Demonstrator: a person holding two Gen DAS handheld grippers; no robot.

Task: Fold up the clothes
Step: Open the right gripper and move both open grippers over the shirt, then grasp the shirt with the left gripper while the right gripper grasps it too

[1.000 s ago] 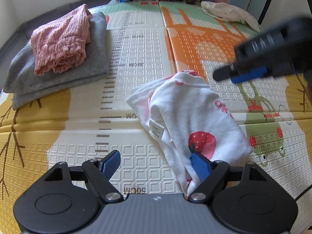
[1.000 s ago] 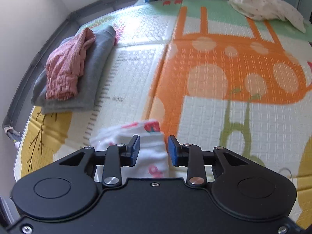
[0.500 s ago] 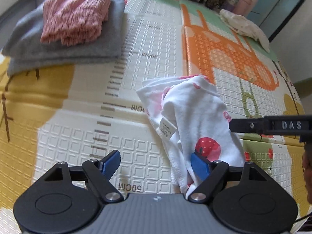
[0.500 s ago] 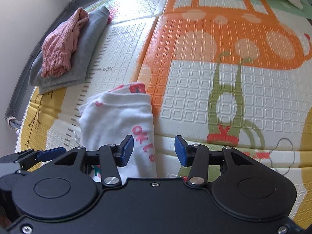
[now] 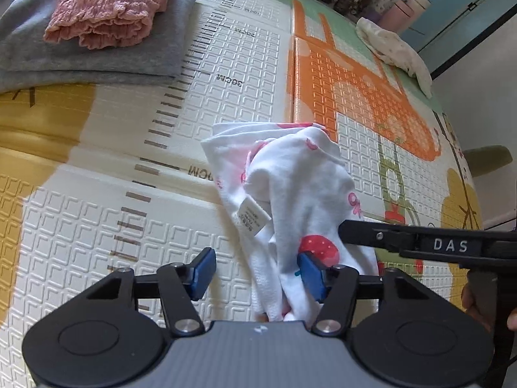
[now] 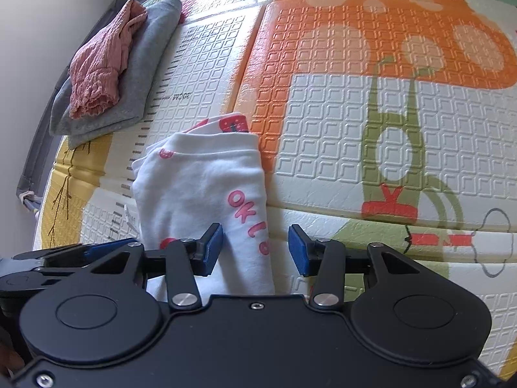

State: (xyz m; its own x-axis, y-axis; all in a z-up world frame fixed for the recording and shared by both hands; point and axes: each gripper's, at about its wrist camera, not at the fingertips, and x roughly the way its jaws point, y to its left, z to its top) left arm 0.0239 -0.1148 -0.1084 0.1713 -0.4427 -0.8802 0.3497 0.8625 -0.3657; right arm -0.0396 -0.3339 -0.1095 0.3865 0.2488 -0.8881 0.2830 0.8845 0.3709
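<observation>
Closing left gripper (image 5: 255,273) – still apart – straddles white garment (image 5: 290,187); right gripper (image 6: 255,249) apart beside it

— What's in front of my tongs?
— A white garment (image 5: 300,190), bunched lengthwise on the mat, pink letters and red strawberry prints, care tag showing on its left.
— And far left?
— A folded pink piece (image 5: 110,3) atop a folded grey one (image 5: 135,55).
</observation>
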